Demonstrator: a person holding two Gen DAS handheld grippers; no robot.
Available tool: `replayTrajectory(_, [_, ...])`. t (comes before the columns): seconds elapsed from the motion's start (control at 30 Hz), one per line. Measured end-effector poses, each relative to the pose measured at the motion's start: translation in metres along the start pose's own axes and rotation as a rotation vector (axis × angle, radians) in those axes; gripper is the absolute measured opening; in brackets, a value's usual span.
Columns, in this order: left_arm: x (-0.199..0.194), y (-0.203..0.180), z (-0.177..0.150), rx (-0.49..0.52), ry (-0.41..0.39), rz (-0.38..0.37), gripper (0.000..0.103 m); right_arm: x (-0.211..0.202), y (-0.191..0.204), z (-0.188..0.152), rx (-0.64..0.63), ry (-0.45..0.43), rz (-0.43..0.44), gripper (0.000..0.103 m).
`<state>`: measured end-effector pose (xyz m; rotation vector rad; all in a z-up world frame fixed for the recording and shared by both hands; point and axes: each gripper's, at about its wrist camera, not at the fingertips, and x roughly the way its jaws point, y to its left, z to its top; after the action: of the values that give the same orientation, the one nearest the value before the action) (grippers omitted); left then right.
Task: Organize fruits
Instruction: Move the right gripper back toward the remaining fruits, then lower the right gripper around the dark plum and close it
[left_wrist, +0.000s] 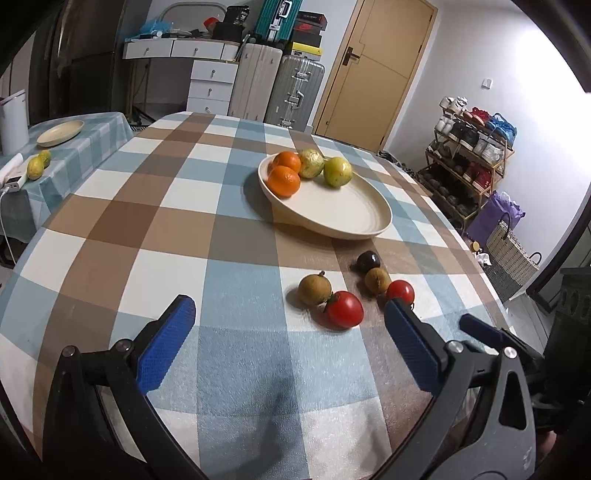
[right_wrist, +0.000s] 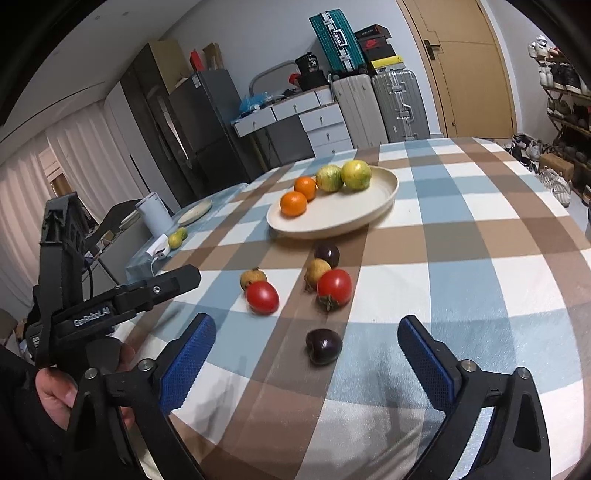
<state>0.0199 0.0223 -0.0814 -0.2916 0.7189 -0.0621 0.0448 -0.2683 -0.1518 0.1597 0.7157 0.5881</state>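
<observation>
The plate (right_wrist: 384, 197) sits in the upper middle of the right wrist view, stiff and likely the heaviest piece; it already carries two oranges (right_wrist: 293, 204) and two yellow-green fruits (right_wrist: 355, 174) at its far edge. Below it, on the checked tablecloth (right_wrist: 480, 280), lie the loose fruits. The two tomatoes (right_wrist: 334, 287) look smooth and soft-skinned, so a gentle squeeze across the widest part seems best. The small brown fruits (right_wrist: 253, 277) beside them seem light and firm. The dark plum (right_wrist: 323, 346), lower middle, is glossy and probably slippery. The right gripper (right_wrist: 306, 341) is spread wide and empty around the plum's spot; the left gripper (left_wrist: 290, 317) is likewise wide and empty.
</observation>
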Motion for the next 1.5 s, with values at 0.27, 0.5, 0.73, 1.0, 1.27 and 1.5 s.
replayTrajectory(0.27, [0.004,0.0,0.004,0.012,-0.004,0.003,0.102,0.015,0.0,-0.006,-0.01,0.046,0.019,0.067])
replayTrajectory(0.5, [0.007,0.001,0.005,0.006,0.01,0.004,0.102,0.019,0.003,-0.009,-0.027,0.073,-0.003,0.055])
replayTrajectory(0.73, [0.01,0.0,0.005,0.015,0.01,0.005,0.102,0.021,0.004,-0.011,-0.034,0.09,-0.048,0.039])
replayTrajectory(1.0, [0.013,-0.005,0.012,0.025,0.011,0.001,0.102,0.022,0.002,-0.01,-0.04,0.092,-0.086,0.025])
replayTrajectory(1.27, [0.02,-0.02,0.03,0.052,0.031,-0.032,0.102,0.019,-0.002,-0.01,-0.018,0.085,-0.052,0.024])
replayTrajectory(1.5, [0.044,-0.034,0.051,0.054,0.118,-0.047,0.102,0.002,-0.004,0.0,-0.027,0.013,-0.015,0.024])
